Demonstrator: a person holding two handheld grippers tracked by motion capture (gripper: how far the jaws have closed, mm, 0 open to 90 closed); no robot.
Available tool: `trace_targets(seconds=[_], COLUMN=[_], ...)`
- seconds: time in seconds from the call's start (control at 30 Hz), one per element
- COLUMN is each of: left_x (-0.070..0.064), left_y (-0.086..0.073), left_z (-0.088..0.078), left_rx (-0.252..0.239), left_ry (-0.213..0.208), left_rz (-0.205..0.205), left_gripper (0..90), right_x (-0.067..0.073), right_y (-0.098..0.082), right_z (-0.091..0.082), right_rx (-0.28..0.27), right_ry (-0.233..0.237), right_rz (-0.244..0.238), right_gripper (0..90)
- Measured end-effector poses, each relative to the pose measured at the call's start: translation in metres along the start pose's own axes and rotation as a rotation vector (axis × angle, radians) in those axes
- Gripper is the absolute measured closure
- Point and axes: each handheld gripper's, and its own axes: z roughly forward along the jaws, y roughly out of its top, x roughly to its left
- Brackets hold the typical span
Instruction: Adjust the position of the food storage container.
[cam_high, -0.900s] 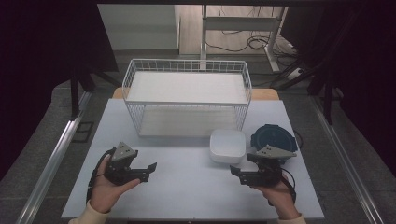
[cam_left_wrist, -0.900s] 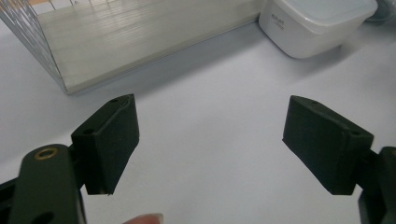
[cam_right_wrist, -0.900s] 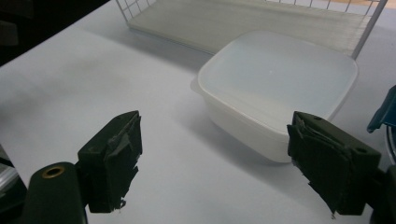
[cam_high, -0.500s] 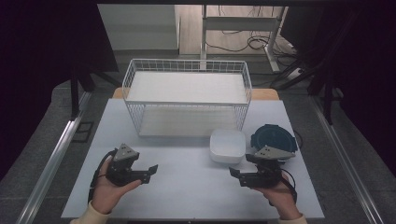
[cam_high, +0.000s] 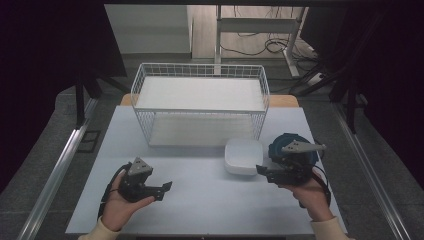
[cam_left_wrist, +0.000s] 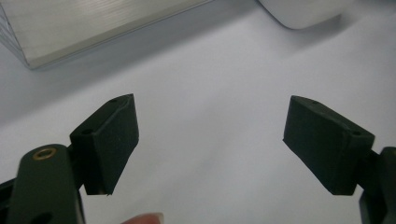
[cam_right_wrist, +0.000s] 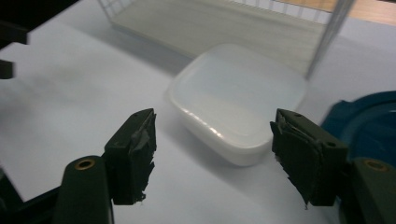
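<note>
A white square lidded dish (cam_high: 243, 156) (cam_right_wrist: 238, 100) lies on the white table (cam_high: 200, 200), just in front of a white wire basket (cam_high: 200, 105). To its right rests a dark blue round thing (cam_high: 286, 143) (cam_right_wrist: 369, 116). My right gripper (cam_high: 261, 171) (cam_right_wrist: 215, 149) is open, hovering at the dish's near right corner and partly over the blue thing; the dish lies ahead of its jaws, untouched. My left gripper (cam_high: 162, 189) (cam_left_wrist: 210, 135) is open over bare table at the near left, nothing between its jaws.
The wire basket (cam_right_wrist: 224, 23) has a pale board as its floor (cam_left_wrist: 93, 23) and stands at the middle back of the table. Dark floor and a metal rail (cam_high: 60, 170) flank the table on the left.
My right gripper has moved a little away from the person, toward the dish and the blue thing. The left gripper has hardly shifted.
</note>
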Motion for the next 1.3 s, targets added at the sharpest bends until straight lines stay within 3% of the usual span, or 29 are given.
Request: trace_targets(seconds=[0.27,0.5,0.67,0.9,1.0,1.13,1.3], left_x=[0.007,0.01,0.009,0.007,0.007,0.007,0.01], left_y=[-0.004,-0.007,-0.009,-0.009,-0.009,-0.01,-0.01], left_z=[-0.003,-0.001,0.004,0.005,0.007,0.01,0.009], left_rx=[-0.003,0.01,0.025,0.025,0.032,0.044,0.039], left_ry=[0.014,0.028,0.031,0.031,0.029,0.027,0.032], left_rz=[-0.02,-0.025,-0.018,-0.016,-0.015,-0.01,-0.016], left_gripper=[17.7,17.4,17.1,16.7,16.7,16.6,16.6], right_x=[-0.027,-0.056,-0.087,-0.114,-0.13,-0.143,-0.152], right_y=[0.017,0.039,0.05,0.053,0.056,0.056,0.058], right_z=[0.001,0.013,0.027,0.035,0.039,0.046,0.056], right_rx=[0.064,0.122,0.173,0.198,0.201,0.208,0.239], right_ry=[-0.08,-0.128,-0.133,-0.189,-0.22,-0.212,-0.23], right_rz=[0.014,0.032,0.119,0.165,0.197,0.22,0.211], right_gripper=[36.3,38.3,42.2,51.5,60.6,70.6,77.9])
